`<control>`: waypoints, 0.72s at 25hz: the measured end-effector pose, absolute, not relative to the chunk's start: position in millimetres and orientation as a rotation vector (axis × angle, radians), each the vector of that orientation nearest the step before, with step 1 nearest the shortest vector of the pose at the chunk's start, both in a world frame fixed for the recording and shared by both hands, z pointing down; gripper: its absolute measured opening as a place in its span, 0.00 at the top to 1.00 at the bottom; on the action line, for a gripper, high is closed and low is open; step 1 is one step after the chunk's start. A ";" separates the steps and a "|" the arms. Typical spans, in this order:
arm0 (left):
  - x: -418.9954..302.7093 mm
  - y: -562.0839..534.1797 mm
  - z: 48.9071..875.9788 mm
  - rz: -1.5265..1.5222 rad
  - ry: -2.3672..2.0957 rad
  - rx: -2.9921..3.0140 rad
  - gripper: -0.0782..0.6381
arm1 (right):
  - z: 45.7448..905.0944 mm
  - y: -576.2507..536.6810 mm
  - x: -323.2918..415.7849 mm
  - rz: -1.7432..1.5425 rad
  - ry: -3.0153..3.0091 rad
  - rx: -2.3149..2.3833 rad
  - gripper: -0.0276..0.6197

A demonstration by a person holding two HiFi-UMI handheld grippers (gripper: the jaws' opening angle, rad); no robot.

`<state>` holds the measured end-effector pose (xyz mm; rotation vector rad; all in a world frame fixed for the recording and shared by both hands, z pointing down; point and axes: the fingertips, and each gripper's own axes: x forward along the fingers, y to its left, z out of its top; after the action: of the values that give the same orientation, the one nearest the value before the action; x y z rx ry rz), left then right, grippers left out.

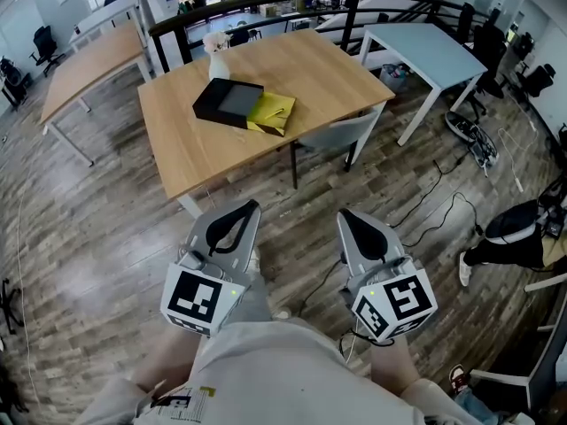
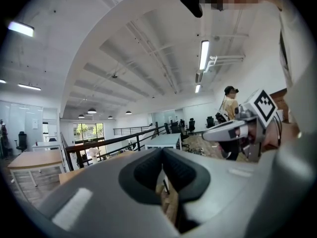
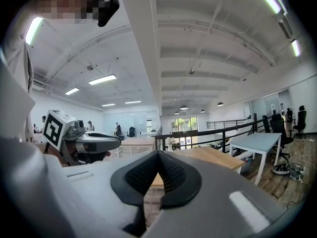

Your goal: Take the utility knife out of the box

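Wooden and pale, a table (image 1: pixel 190 153) is standing ahead of you on a dark plank floor (image 1: pixel 97 237), and you are looking steeply down at it.

A black box (image 1: pixel 227 102) with a grey top face is lying on that table, past its middle and towards the far side. The utility knife is not showing in any view, so whether it is lying inside the box cannot be told. A crumpled yellow bag (image 1: pixel 273 112) is lying against the box's right edge. A small white figure (image 1: pixel 217 53) is standing at the table's far edge, just behind the box. A grey chair (image 1: pixel 341 134) is sitting pushed in at the table's near right side.

You are holding both tools low and close to your body, side by side, well apart from the table and the box, and both are pointing ahead towards the table. The left gripper (image 1: pixel 251 207) is keeping its jaws narrow, tips meeting, with nothing between them. The right gripper (image 1: pixel 346 213) is doing the same: jaws pressed together and gripping nothing. Each one's black-and-white marker cube is facing up at you.

Off to the right, a light blue table (image 1: pixel 425 47) is standing by itself, and black cables (image 1: pixel 434 204) are trailing across the floor near it.
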<state>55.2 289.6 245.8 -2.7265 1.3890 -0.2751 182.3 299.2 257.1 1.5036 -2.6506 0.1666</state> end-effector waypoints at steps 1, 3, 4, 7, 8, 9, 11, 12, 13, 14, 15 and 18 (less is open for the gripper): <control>55.5 287.1 246.4 -0.270 1.394 -2.732 0.89 | 258.4 296.7 181.6 0.165 -2.651 1.499 0.95; 54.3 281.2 248.2 -0.266 1.402 -2.735 0.89 | 261.1 291.3 178.5 0.161 -2.656 1.489 0.95; 52.5 277.1 249.7 -0.266 1.401 -2.728 0.89 | 262.8 287.7 176.3 0.159 -2.657 1.482 0.95; 45.2 262.0 257.1 -0.270 1.413 -2.712 0.89 | 270.7 272.9 169.0 0.163 -2.654 1.455 0.95; 42.4 256.7 259.7 -0.271 1.420 -2.710 0.89 | 273.1 267.2 166.6 0.166 -2.652 1.446 0.95; 39.5 251.4 262.0 -0.272 1.426 -2.709 0.89 | 274.8 261.5 164.0 0.167 -2.651 1.437 0.95; 33.5 239.8 266.4 -0.274 1.443 -2.713 0.89 | 277.1 249.6 158.8 0.164 -2.650 1.423 0.95; 30.2 233.0 268.7 -0.275 1.447 -2.712 0.89 | 278.1 243.0 156.2 0.161 -2.648 1.418 0.95; 26.8 225.4 271.1 -0.278 1.449 -2.710 0.89 | 278.9 235.7 153.6 0.159 -2.646 1.414 0.95; 23.8 217.2 273.2 -0.282 1.449 -2.709 0.89 | 279.7 227.6 151.1 0.158 -2.644 1.412 0.95; 21.4 208.2 274.5 -0.286 1.449 -2.710 0.89 | 280.7 218.9 148.5 0.159 -2.642 1.410 0.95; 16.2 180.6 276.3 -0.285 1.453 -2.714 0.89 | 284.8 191.1 141.2 0.167 -2.636 1.402 0.95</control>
<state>16.2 180.6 276.3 -2.7143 1.4532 -0.2847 141.2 191.1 284.8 1.4019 -2.6355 0.1674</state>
